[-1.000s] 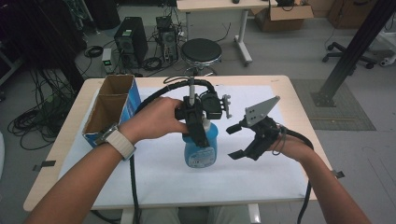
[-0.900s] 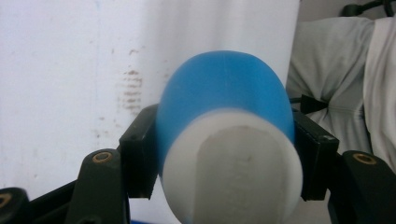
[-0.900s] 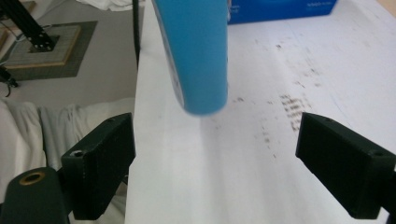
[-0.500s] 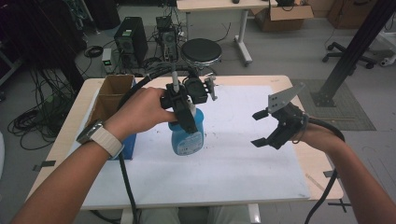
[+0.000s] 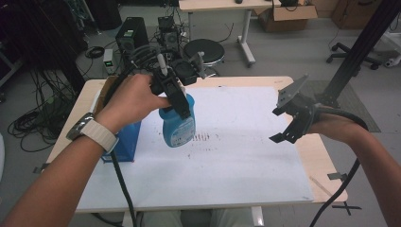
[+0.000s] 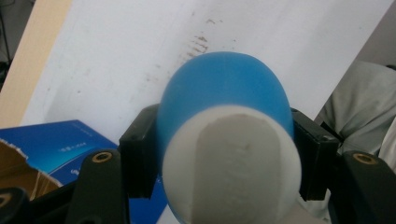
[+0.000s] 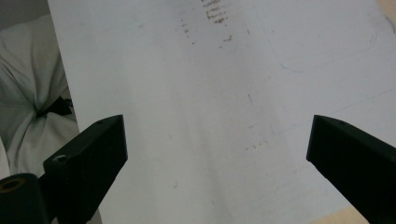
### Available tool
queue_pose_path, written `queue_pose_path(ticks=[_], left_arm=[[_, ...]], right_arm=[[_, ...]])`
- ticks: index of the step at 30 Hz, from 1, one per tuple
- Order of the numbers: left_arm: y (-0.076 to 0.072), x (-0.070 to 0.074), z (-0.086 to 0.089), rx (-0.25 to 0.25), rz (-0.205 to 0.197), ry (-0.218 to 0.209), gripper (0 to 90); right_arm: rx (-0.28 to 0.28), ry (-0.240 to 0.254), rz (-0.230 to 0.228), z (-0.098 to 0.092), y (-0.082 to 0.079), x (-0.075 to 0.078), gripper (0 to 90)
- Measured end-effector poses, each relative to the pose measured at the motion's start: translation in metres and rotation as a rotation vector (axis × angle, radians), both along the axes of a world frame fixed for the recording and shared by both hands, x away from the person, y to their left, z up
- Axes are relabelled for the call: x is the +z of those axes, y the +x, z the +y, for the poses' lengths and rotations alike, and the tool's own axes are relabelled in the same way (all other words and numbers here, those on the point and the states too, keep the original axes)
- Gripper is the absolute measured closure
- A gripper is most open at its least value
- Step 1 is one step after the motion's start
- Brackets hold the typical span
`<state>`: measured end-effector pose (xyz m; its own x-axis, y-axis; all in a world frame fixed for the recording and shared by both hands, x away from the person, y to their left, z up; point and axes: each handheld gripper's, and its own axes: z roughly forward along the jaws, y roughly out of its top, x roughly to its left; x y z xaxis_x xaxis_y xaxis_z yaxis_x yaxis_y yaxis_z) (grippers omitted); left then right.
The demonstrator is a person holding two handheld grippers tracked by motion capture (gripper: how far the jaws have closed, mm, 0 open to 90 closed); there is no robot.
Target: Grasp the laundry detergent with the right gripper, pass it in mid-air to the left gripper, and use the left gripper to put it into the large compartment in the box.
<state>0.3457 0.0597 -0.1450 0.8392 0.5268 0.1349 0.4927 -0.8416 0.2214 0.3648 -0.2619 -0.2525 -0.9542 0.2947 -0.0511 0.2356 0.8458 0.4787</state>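
Left gripper [image 5: 182, 101] clamps a blue spray bottle [image 5: 178, 125] by its upper body, holding it clear above the white sheet [image 5: 227, 161] near the surface's far-left corner. Upright in the high view, the bottle's long axis runs near vertical, base toward the sheet and tilted slightly. Just left of it stands an open blue carton [image 5: 124, 142] along the left edge. Faint dark smudges [image 5: 201, 138] mark the sheet just right of the bottle. Right gripper [image 5: 283, 125], its jaws having just been opening, hangs spread and empty above the sheet's right edge, well apart.
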Motion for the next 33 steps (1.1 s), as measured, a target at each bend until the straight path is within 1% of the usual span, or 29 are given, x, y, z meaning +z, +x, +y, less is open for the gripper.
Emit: queue_pose_path(ticks=[4, 5, 6, 7, 9, 11, 12, 16, 18, 22, 24, 25, 29, 30, 33], left_arm=[[0.005, 0.009, 0.007, 0.077, 0.004, -0.019, 38.0], [0.006, 0.012, 0.009, 0.098, 0.002, -0.02, 38.0], [0.007, 0.014, 0.011, 0.131, -0.004, -0.029, 38.0], [0.008, 0.016, 0.013, 0.151, -0.011, -0.034, 38.0], [0.01, 0.021, 0.018, 0.201, -0.03, -0.041, 38.0], [0.012, 0.024, 0.023, 0.238, -0.044, -0.046, 38.0], [0.013, 0.026, 0.026, 0.268, -0.053, -0.054, 38.0], [0.018, 0.033, 0.037, 0.355, -0.067, -0.078, 38.0], [0.021, 0.037, 0.043, 0.388, -0.07, -0.092, 38.0], [0.026, 0.044, 0.053, 0.437, -0.078, -0.105, 38.0], [0.028, 0.046, 0.057, 0.474, -0.082, -0.112, 38.0], [0.03, 0.047, 0.061, 0.498, -0.081, -0.123, 38.0], [0.033, 0.048, 0.072, 0.534, -0.059, -0.142, 38.0], [0.034, 0.049, 0.075, 0.552, -0.057, -0.145, 38.0], [0.035, 0.05, 0.081, 0.589, -0.066, -0.144, 38.0]], right_arm=[[-0.009, -0.06, 0.009, 0.001, 0.002, 0.001, 3.5], [-0.013, -0.068, 0.015, 0.001, 0.003, 0.001, 4.1], [-0.012, -0.078, 0.015, 0.0, 0.003, 0.001, 4.7], [-0.015, -0.088, 0.011, 0.0, 0.004, 0.001, 4.2], [-0.017, -0.089, 0.008, -0.001, 0.004, 0.001, 4.7], [-0.02, -0.094, 0.008, -0.003, 0.005, 0.001, 4.6], [-0.027, -0.095, 0.01, -0.003, 0.006, 0.001, 4.5], [-0.026, -0.105, 0.009, -0.003, 0.007, 0.002, 4.7], [-0.024, -0.11, 0.007, -0.002, 0.007, 0.002, 4.7], [-0.02, -0.127, 0.007, 0.0, 0.009, 0.004, 4.8], [-0.019, -0.137, 0.006, 0.001, 0.011, 0.004, 4.9], [-0.02, -0.14, 0.004, 0.001, 0.012, 0.004, 4.9], [-0.021, -0.161, 0.001, 0.004, 0.013, 0.006, 4.9], [-0.018, -0.163, -0.001, 0.004, 0.014, 0.006, 4.9], [-0.018, -0.17, -0.007, 0.006, 0.014, 0.007, 4.8]])
